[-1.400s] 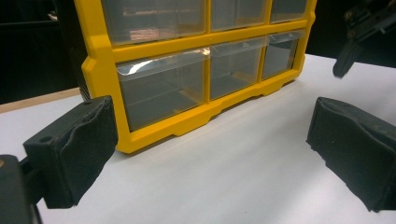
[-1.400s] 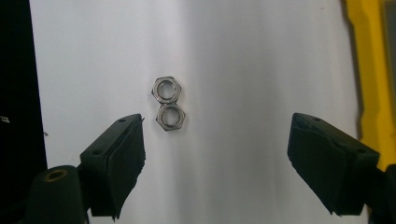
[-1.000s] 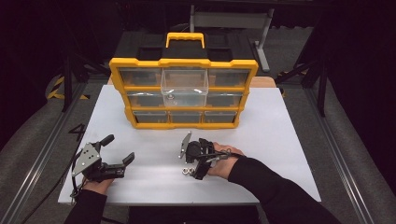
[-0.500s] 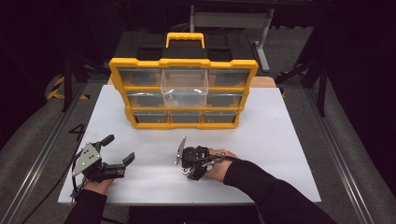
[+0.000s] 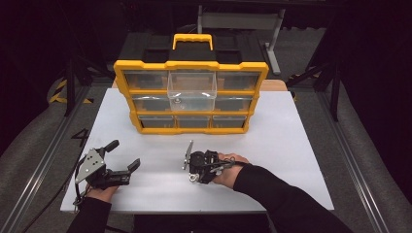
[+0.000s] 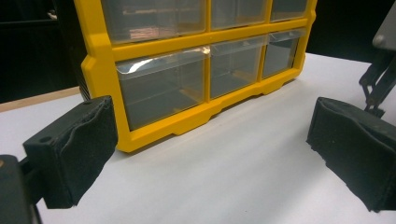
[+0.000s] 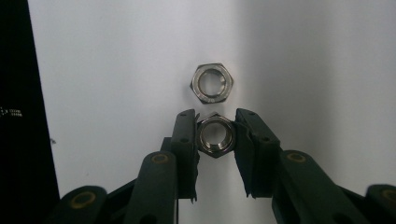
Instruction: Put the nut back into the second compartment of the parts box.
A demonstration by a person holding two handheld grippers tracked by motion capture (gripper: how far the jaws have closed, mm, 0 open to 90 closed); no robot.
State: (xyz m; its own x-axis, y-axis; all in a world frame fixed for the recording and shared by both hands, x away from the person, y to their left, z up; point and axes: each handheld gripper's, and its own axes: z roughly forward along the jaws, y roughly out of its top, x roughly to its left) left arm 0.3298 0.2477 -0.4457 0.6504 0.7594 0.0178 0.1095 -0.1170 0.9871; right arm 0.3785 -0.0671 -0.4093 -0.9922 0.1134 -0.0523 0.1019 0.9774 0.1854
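In the right gripper view, two steel hex nuts lie flat on the white table. My right gripper (image 7: 215,135) points straight down and is shut on the nearer nut (image 7: 215,135), its pads touching two opposite flats. The second nut (image 7: 212,83) lies free just beyond the fingertips. From above, the right gripper (image 5: 193,174) stands near the table's front middle. My left gripper (image 5: 125,154) rests at the front left, open and empty, its pads (image 6: 74,149) wide apart. A yellow organiser (image 5: 190,97) with clear drawers stands at the back; its top middle drawer (image 5: 192,91) is pulled out.
The white table (image 5: 291,145) ends close to both hands at the front edge (image 5: 194,211). In the left gripper view, the organiser's bottom drawers (image 6: 163,88) face me, with the right gripper's linkage (image 6: 378,79) at the far right. Dark floor and metal rails surround the table.
The right gripper has shifted a little left and toward the front edge and tipped down over the nuts. The left gripper has stayed still.
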